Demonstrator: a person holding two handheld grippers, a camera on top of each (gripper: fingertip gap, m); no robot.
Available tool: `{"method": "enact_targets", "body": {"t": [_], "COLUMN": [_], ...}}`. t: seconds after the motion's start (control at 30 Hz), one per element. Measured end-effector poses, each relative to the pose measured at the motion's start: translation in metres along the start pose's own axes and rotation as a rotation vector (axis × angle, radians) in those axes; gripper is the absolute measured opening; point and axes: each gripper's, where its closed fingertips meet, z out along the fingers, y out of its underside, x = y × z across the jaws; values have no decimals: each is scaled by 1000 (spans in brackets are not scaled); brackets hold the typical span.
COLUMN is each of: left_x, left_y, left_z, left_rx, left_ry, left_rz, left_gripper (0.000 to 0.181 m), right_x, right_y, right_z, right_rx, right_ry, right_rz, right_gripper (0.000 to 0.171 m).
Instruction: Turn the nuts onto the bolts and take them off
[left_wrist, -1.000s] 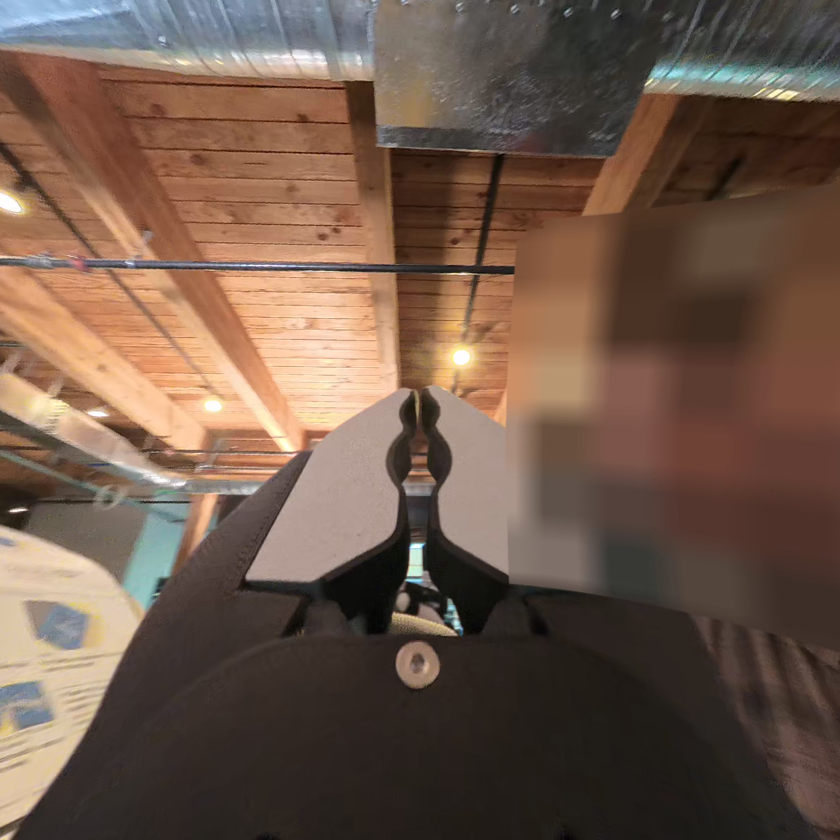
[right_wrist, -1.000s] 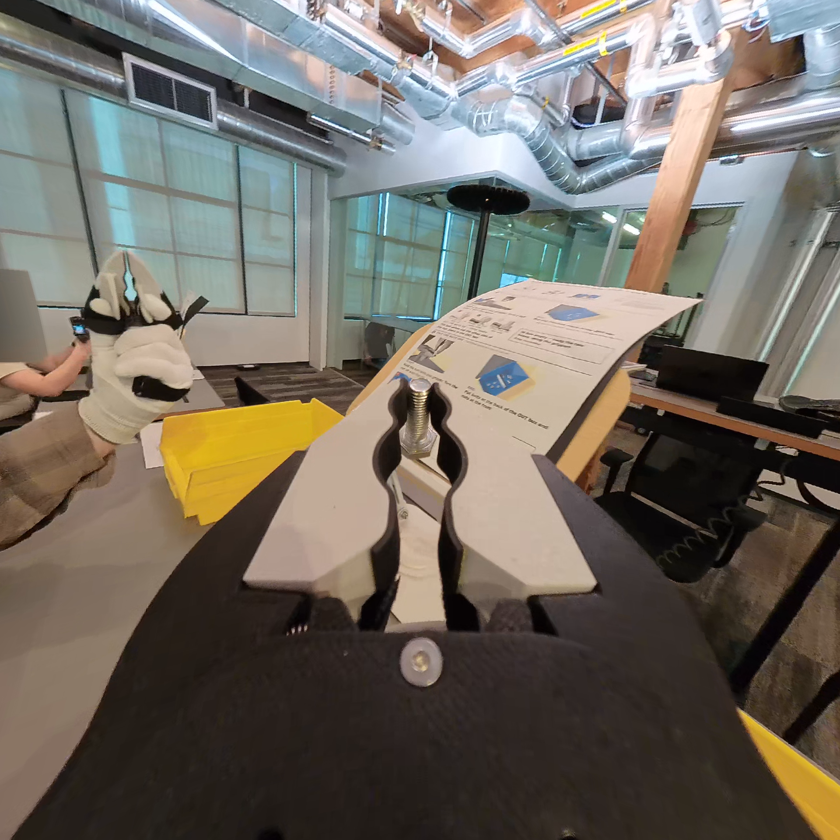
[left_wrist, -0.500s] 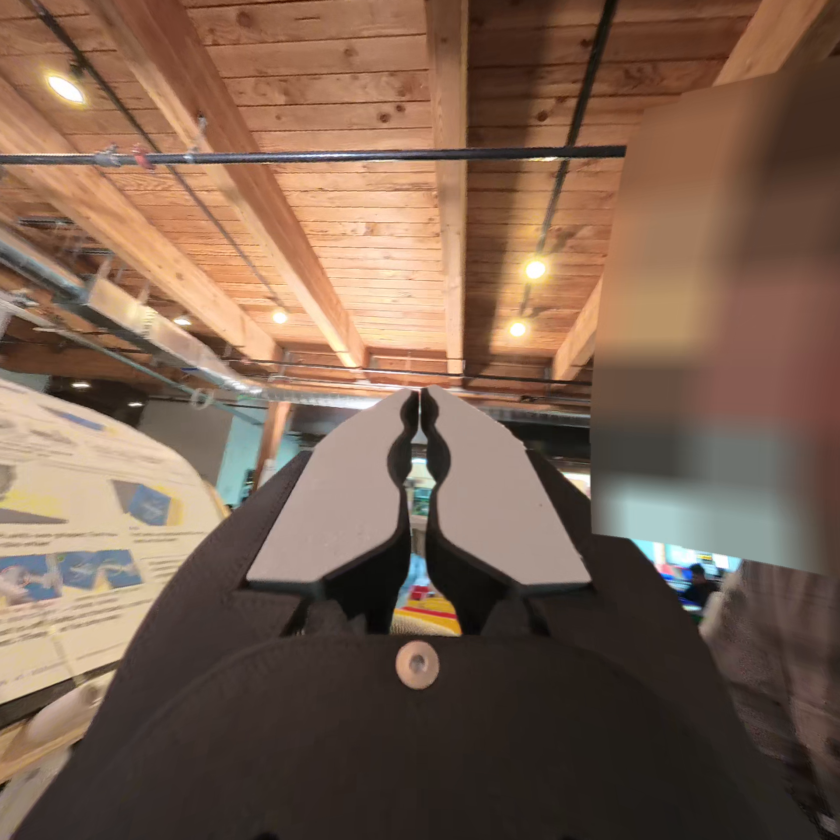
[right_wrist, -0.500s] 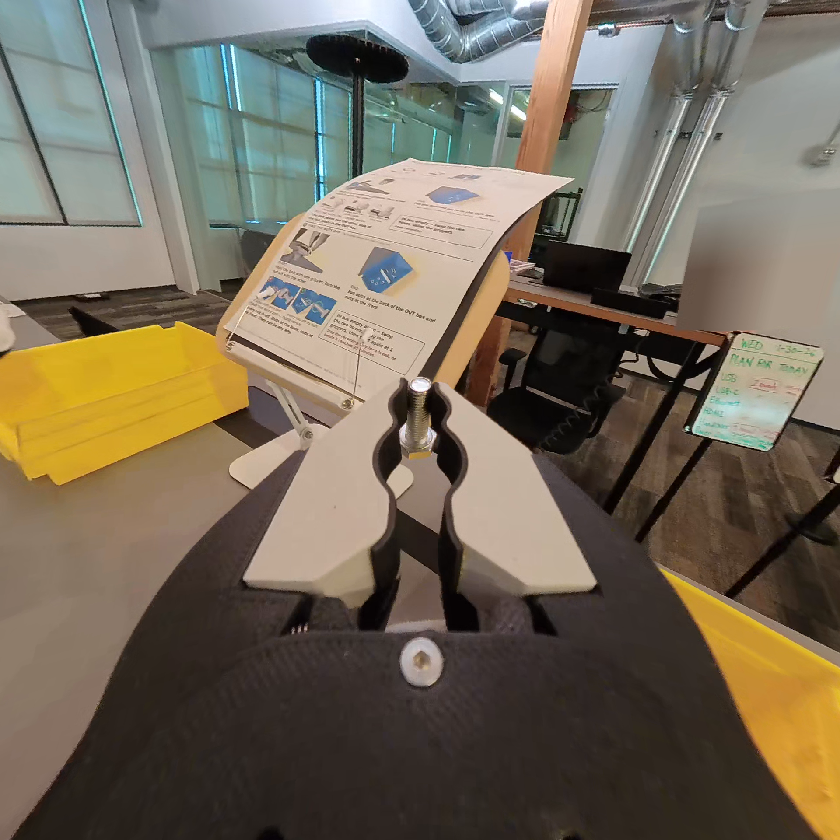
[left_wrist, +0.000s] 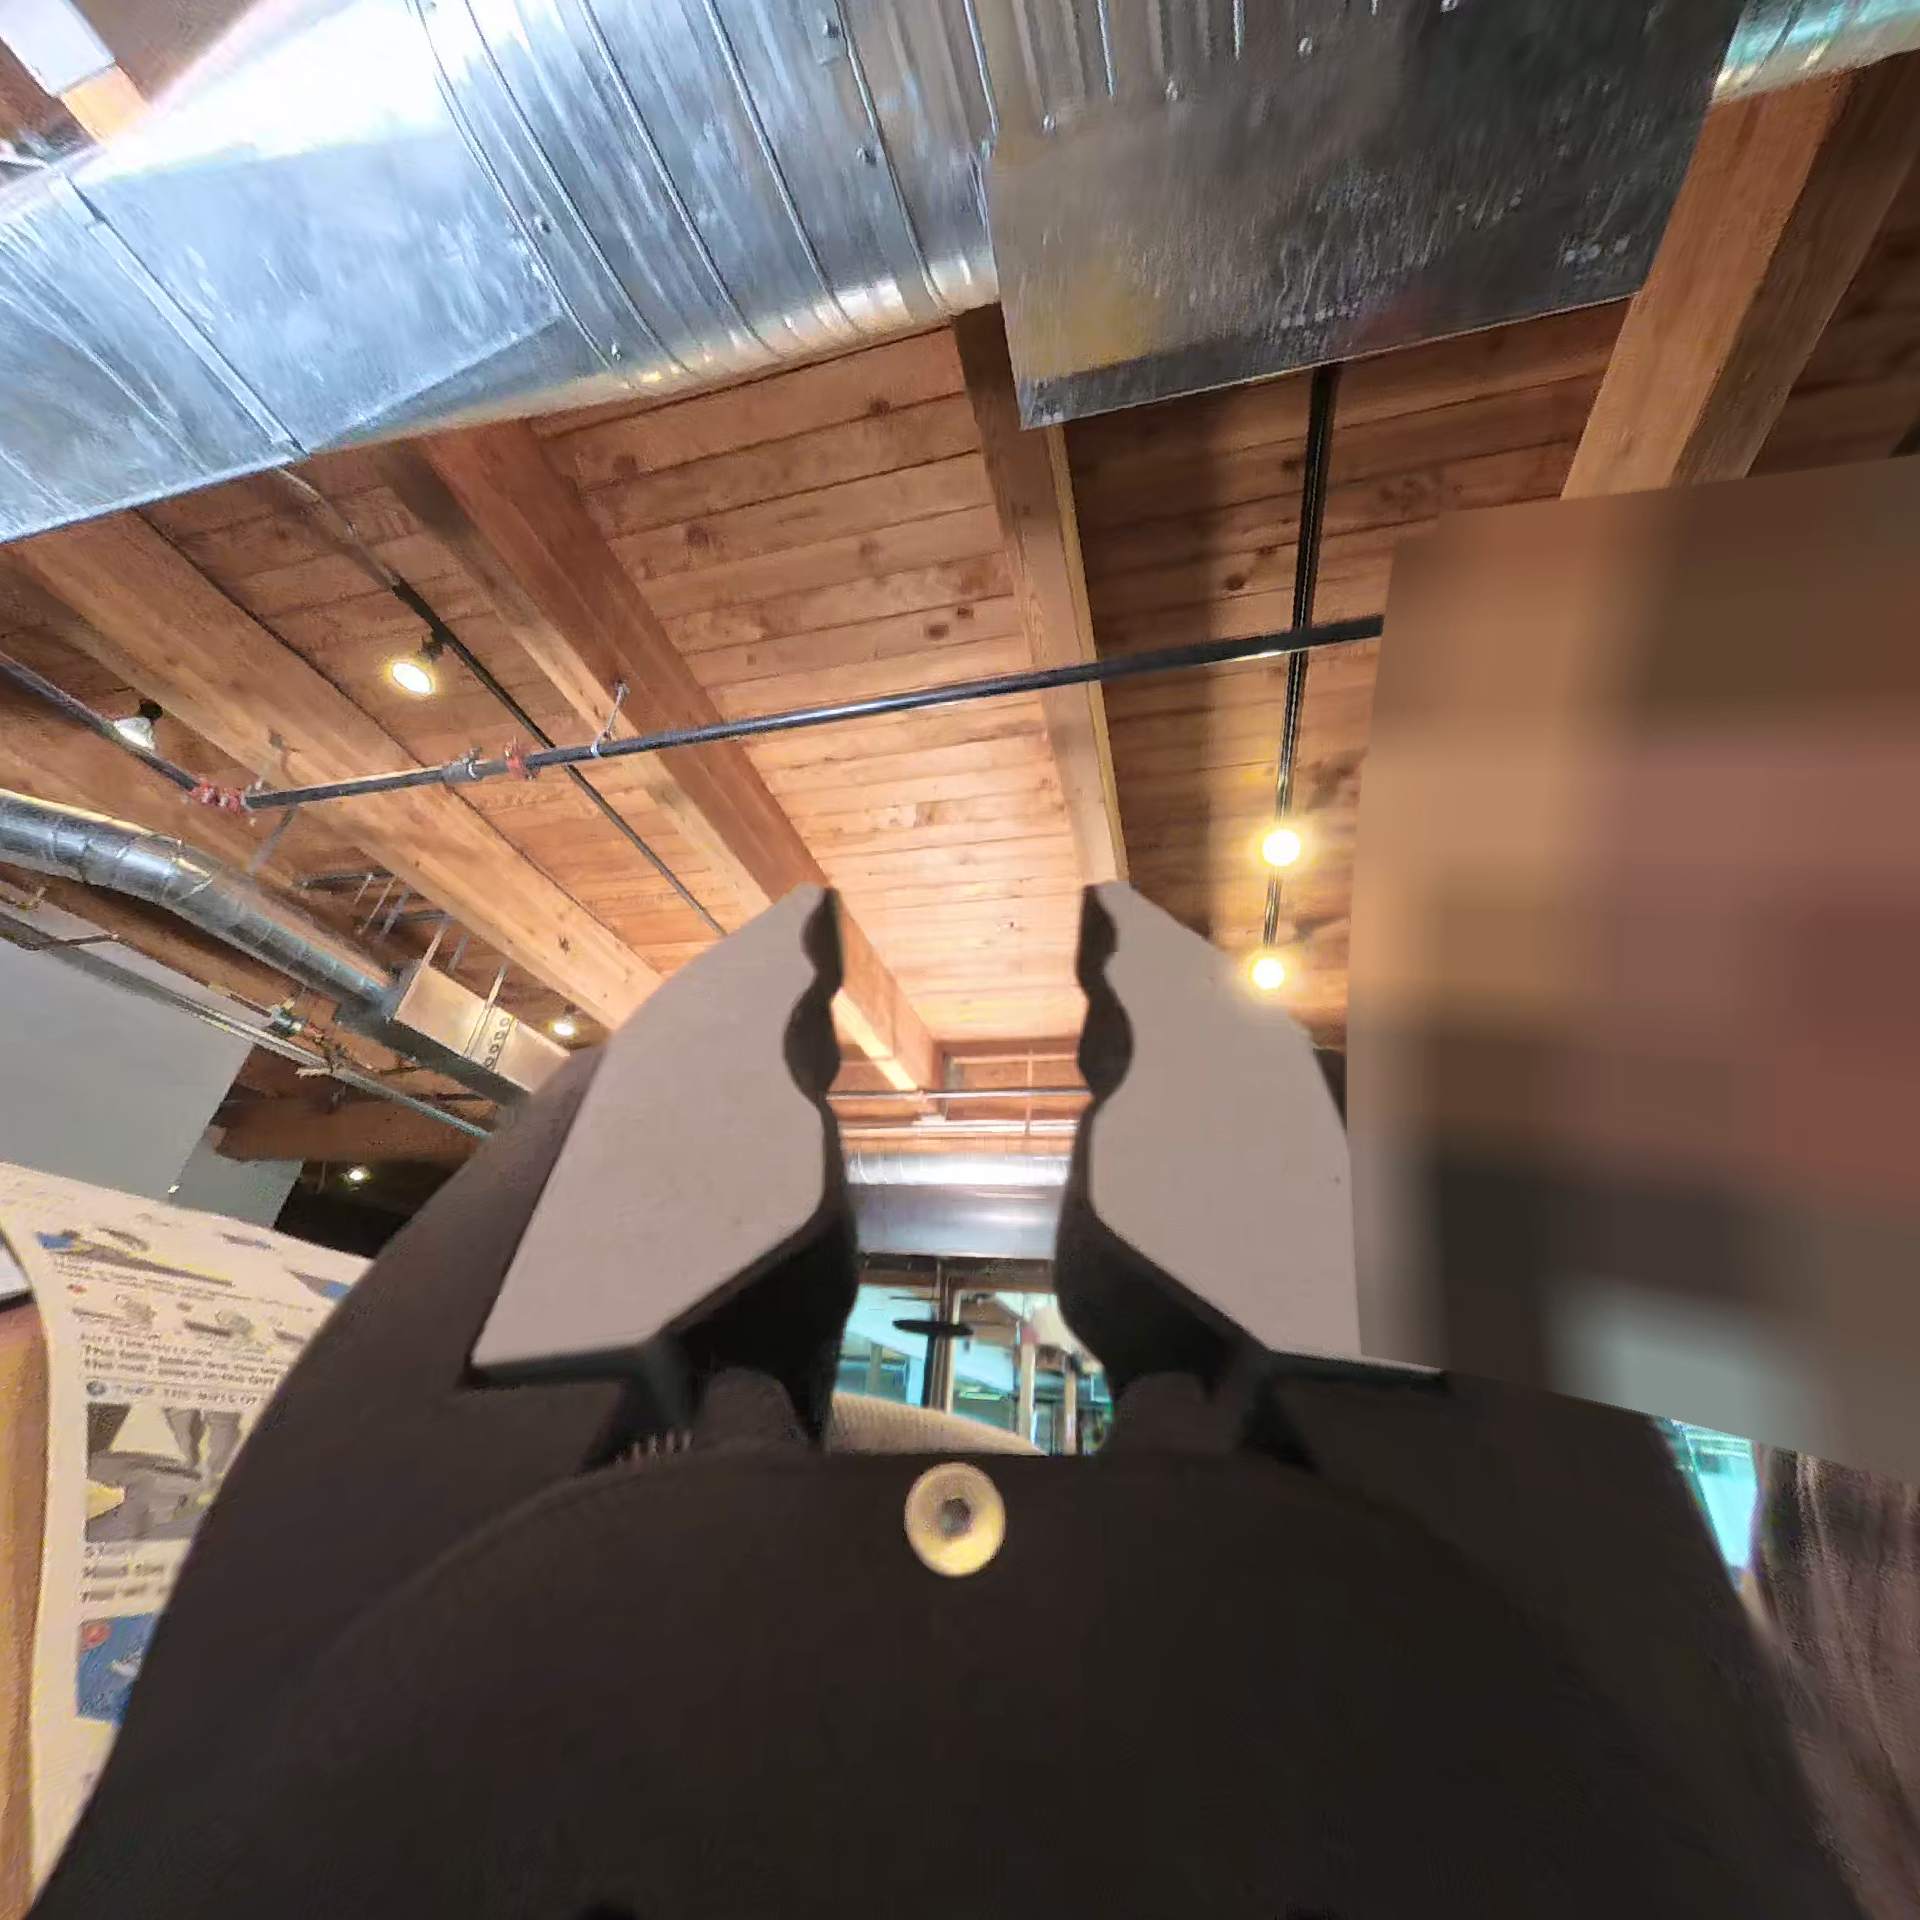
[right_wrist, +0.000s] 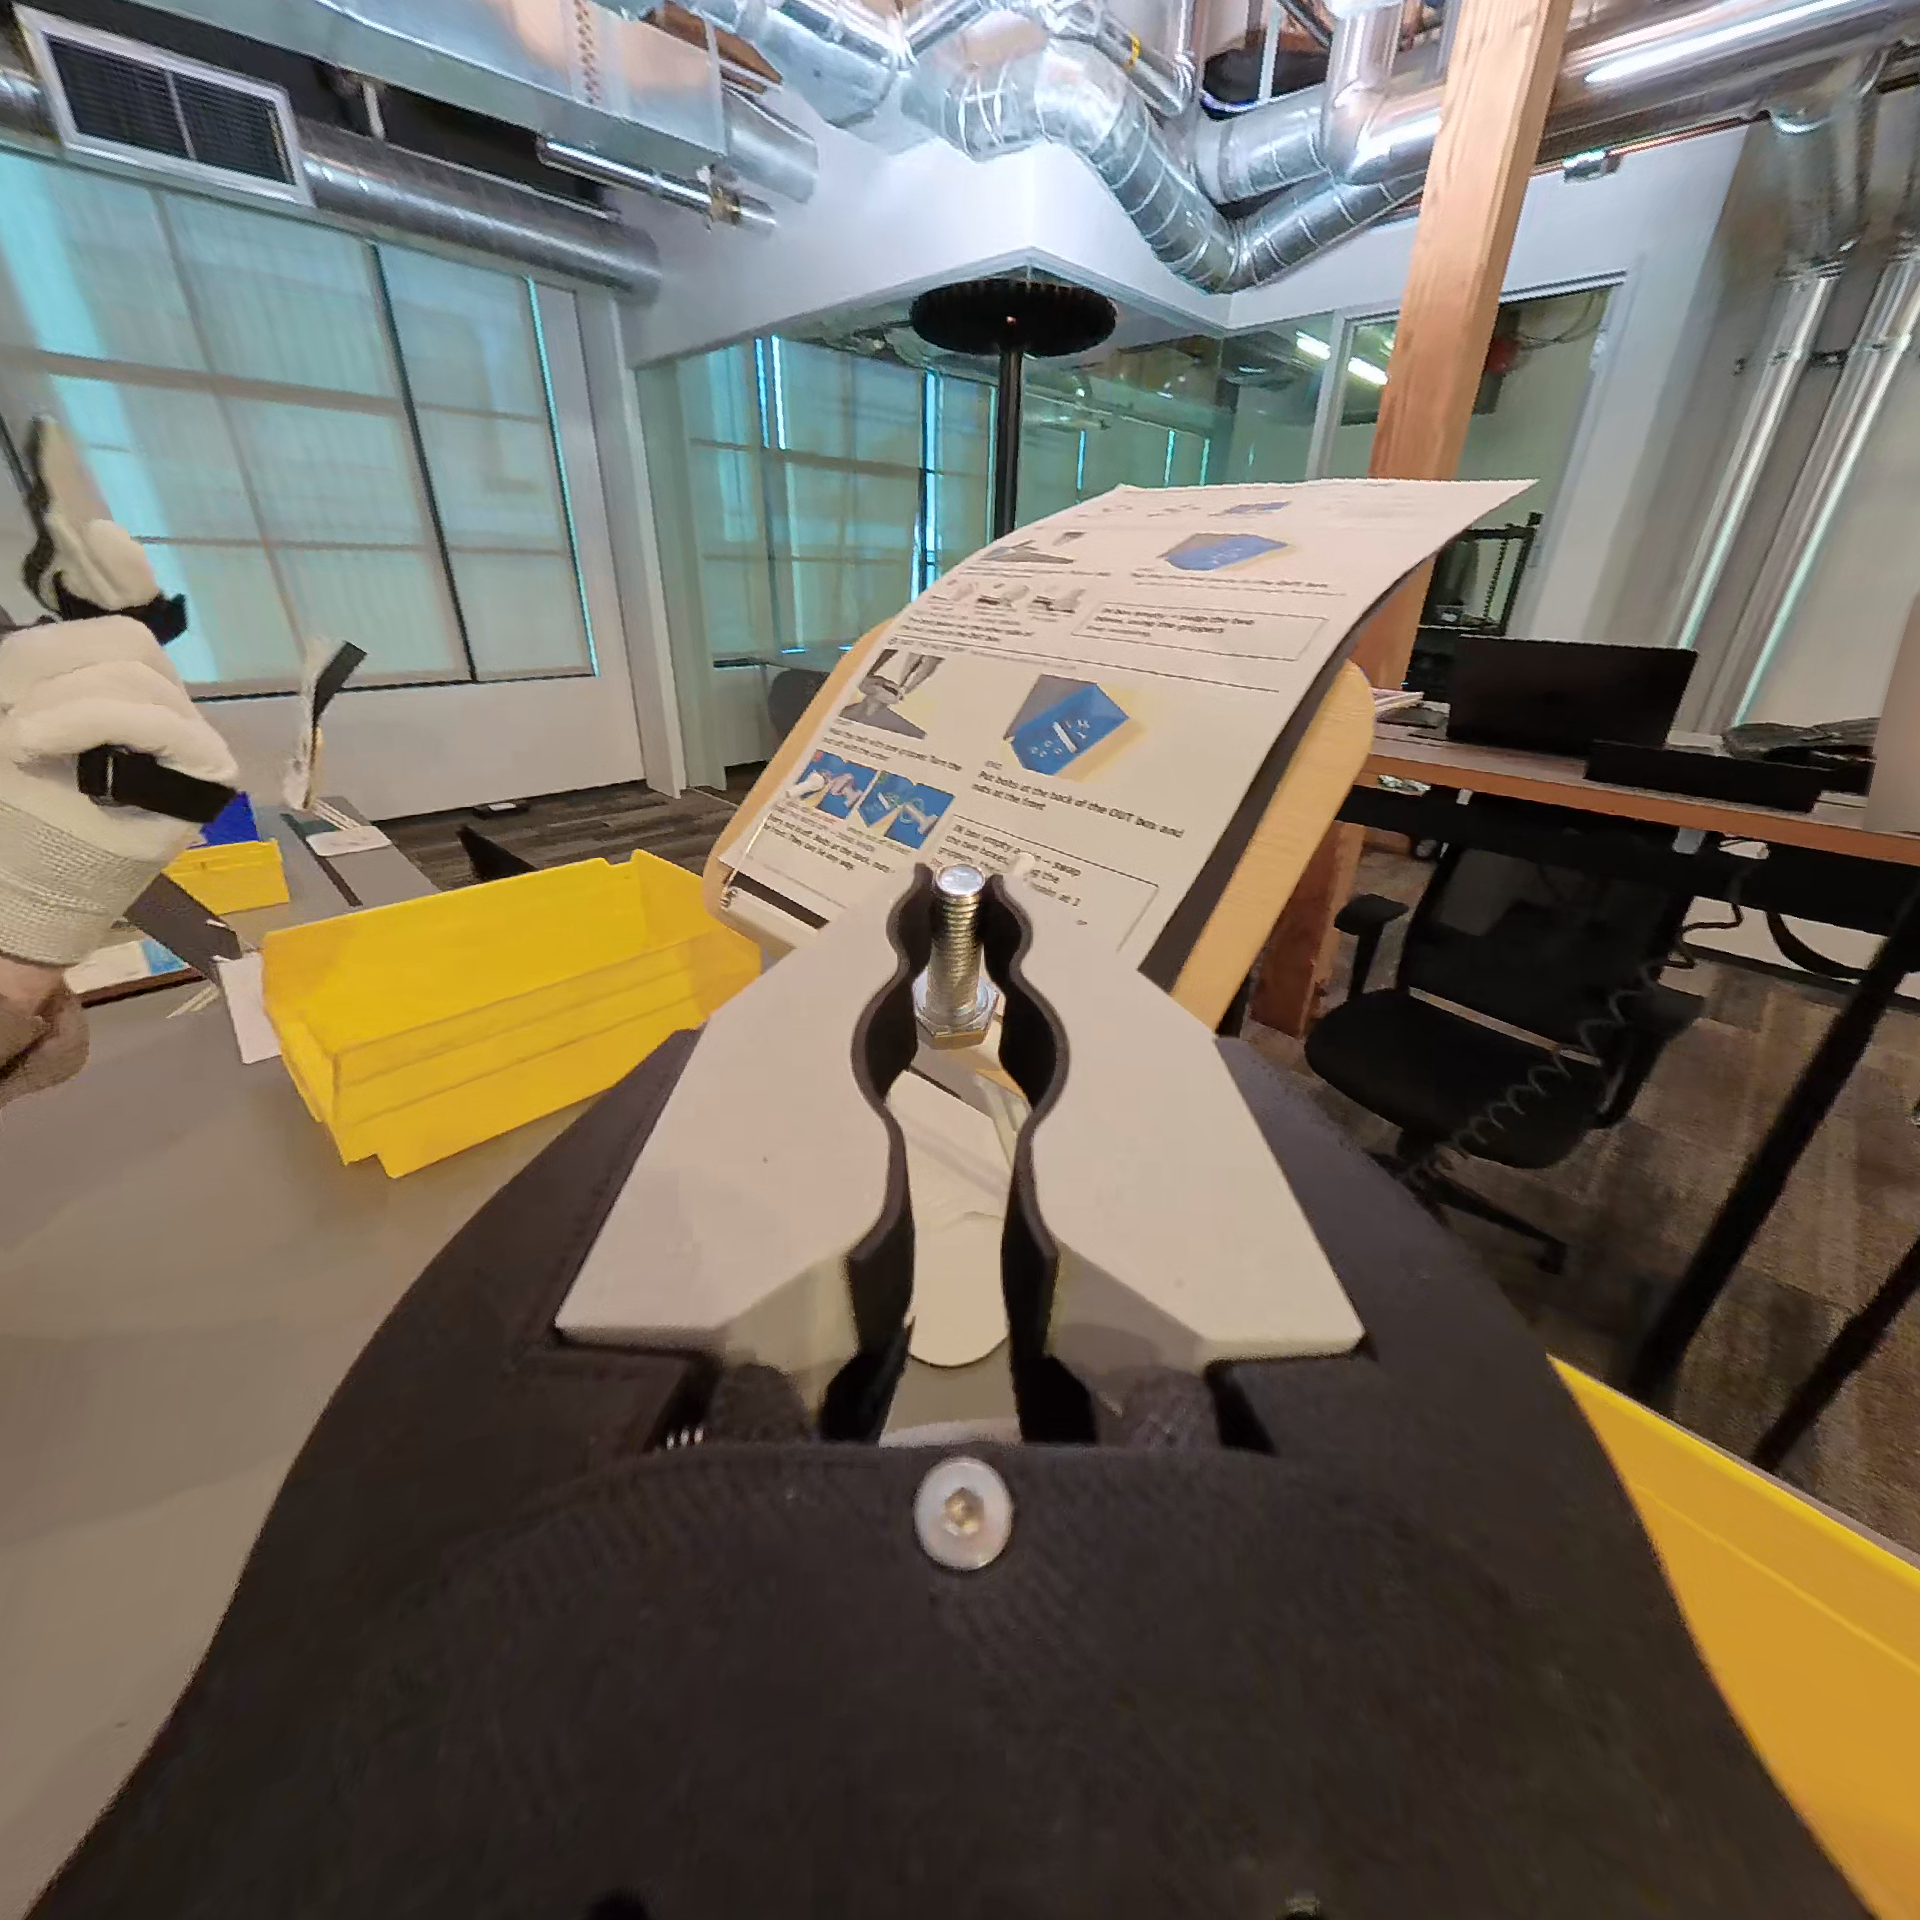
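Observation:
My right gripper (right_wrist: 956, 904) is shut on a silver bolt (right_wrist: 956, 951). The bolt stands upright between the tips, thread end up, with its hex part lower in the notch. I see no loose nut. My left gripper (left_wrist: 956, 925) is open and empty and points up at the wooden ceiling. It also shows at the far left of the right wrist view (right_wrist: 197, 623), held high by a white-gloved hand (right_wrist: 94, 727), with its fingers apart.
A yellow bin (right_wrist: 499, 987) stands on the grey table (right_wrist: 156, 1299), with a smaller yellow bin (right_wrist: 229, 873) behind it. A printed sheet on a stand (right_wrist: 1091, 707) rises just past the bolt. Another yellow bin (right_wrist: 1766, 1621) is at the lower right. A metal duct (left_wrist: 520, 208) runs overhead. The gap from one gripper's tips to the other's is roughly 45 centimeters.
My left gripper has opened; it was shut in both earlier frames. Its view swung about the ceiling. My right gripper kept hold of the bolt and swung back towards the left.

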Motion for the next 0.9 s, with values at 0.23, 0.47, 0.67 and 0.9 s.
{"method": "enact_targets", "body": {"t": [0.23, 0.47, 0.67, 0.9], "left_x": [-32, -63, -67, -76], "left_y": [23, 64, 90, 103], "left_z": [-1, -6, -8, -13], "left_rx": [-203, -454, -531, -544], "left_ry": [-237, -424, -414, -427], "left_rz": [259, 482, 512, 455], "left_gripper": [25, 38, 35, 34], "right_x": [-19, -15, 14, 61], "right_y": [11, 13, 24, 32], "right_z": [21, 17, 0, -31], "right_rx": [-54, -76, -153, -149], "right_ry": [-42, -23, 74, 228], "right_rz": [-32, -45, -42, 47], "right_gripper": [7, 7, 7, 7]}}
